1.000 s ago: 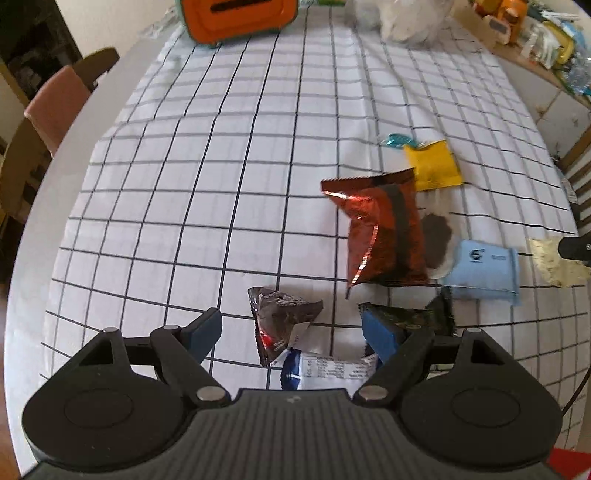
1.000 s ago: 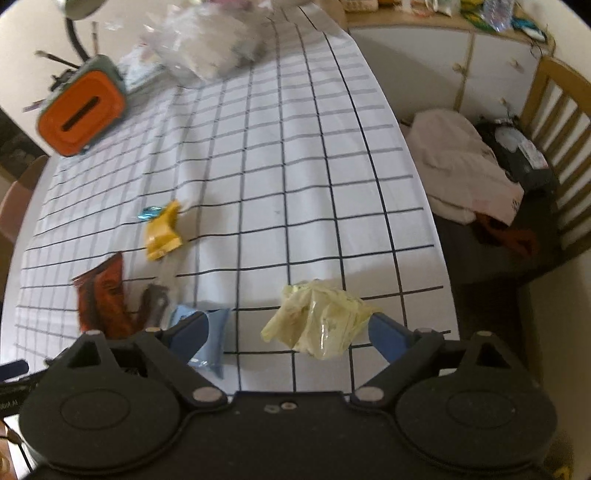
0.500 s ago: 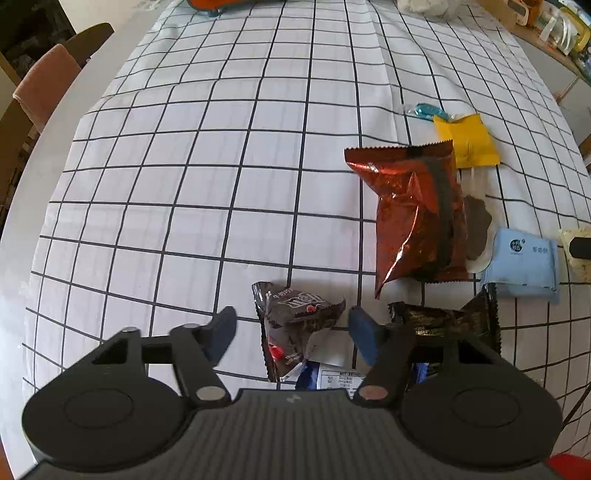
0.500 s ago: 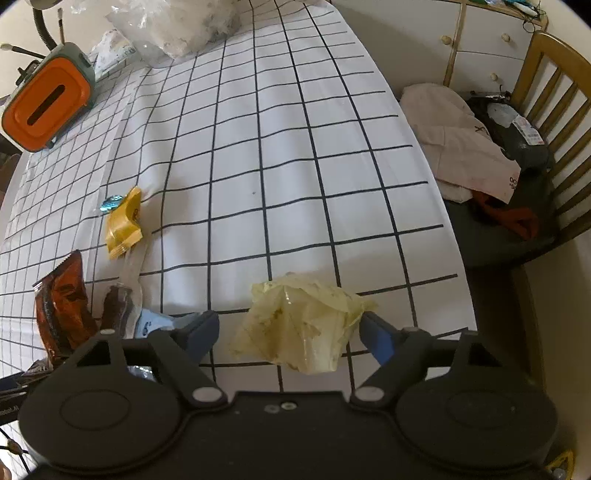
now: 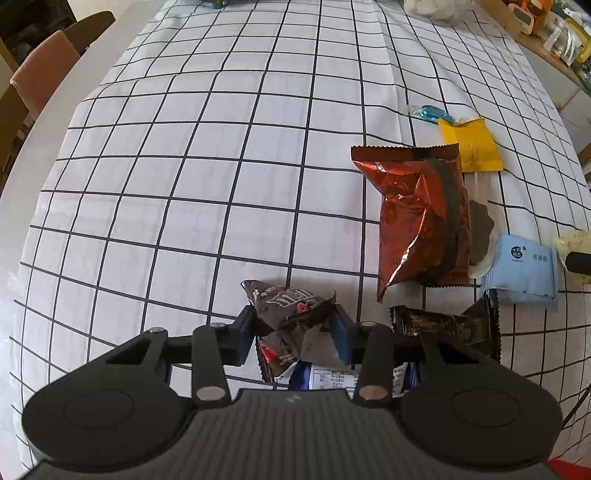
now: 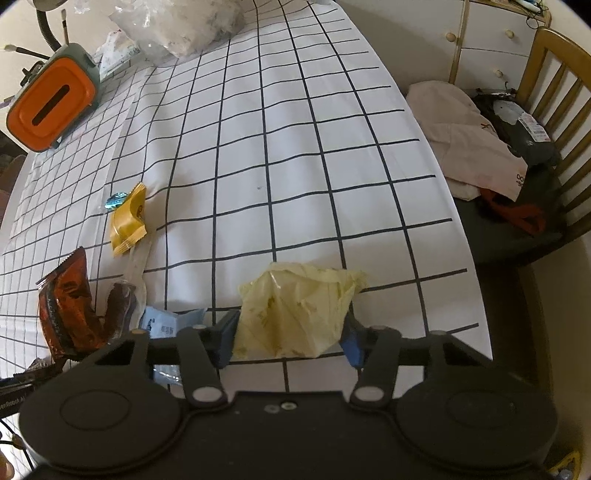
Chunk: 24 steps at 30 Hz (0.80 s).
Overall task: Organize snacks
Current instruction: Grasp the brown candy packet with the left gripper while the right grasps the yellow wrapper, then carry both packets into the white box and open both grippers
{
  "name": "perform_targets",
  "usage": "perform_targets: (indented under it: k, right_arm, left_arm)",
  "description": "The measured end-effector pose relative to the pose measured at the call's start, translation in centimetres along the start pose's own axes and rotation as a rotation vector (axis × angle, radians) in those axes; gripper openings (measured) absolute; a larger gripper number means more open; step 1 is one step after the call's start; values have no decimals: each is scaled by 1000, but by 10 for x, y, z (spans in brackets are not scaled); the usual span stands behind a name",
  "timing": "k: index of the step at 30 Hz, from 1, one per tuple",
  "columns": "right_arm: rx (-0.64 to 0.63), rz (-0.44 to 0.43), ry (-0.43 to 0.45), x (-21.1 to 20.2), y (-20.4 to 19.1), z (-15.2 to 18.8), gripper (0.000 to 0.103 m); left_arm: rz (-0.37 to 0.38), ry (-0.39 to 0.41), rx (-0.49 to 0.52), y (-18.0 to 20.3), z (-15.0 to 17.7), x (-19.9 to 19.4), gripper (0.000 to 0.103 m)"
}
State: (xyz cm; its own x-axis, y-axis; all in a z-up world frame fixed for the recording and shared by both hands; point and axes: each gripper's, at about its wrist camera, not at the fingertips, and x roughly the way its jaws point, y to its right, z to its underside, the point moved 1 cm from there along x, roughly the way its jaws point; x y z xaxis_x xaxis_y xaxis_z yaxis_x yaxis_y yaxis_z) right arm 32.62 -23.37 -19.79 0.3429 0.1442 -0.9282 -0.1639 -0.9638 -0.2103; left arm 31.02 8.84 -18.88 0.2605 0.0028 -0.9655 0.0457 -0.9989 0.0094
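Left gripper (image 5: 295, 332), lower centre of its view, is clamped on a dark brown candy packet (image 5: 290, 306) bearing white lettering too creased to read with certainty; the packet sits just above a blue-and-white wrapper (image 5: 332, 376) with fine print, illegible. Right gripper (image 6: 290, 336), lower centre of its view, is clamped on a crumpled pale yellow packet (image 6: 295, 310) near the table's right edge. Remaining snacks lie on the checked tablecloth (image 5: 221, 166): a red foil bag (image 5: 417, 221) at centre right, a yellow packet (image 5: 471, 147) touching its upper right corner, a small teal candy (image 5: 432, 112) just beyond that, a light blue packet (image 5: 521, 273) with a round logo and small characters at the right edge, and a dark green wrapper (image 5: 443, 325) just beside the left gripper's right finger. A clear sleeve holding a dark biscuit (image 5: 480, 229) lies between the red bag and the blue packet, partly covered by both. An orange box with a slot in its lid (image 6: 51, 99) stands at upper left of the right view; contents not visible. A clear plastic bag (image 6: 184, 26) of pale material lies at top centre. A chair piled with clothes (image 6: 498, 147) stands at right.
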Motion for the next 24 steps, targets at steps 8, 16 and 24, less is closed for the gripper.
perform_targets:
  k: [8, 16, 24]
  right_arm:
    - [8, -19, 12, -8, 1, 5, 41]
    - [-1, -54, 47, -33, -3, 11, 41]
    - [-46, -109, 93, -75, -10, 22, 41]
  left_arm:
    - [7, 7, -23, -3, 2, -4, 38]
    - [20, 26, -40, -7, 4, -18, 38]
    - [45, 64, -49, -11, 14, -51, 38]
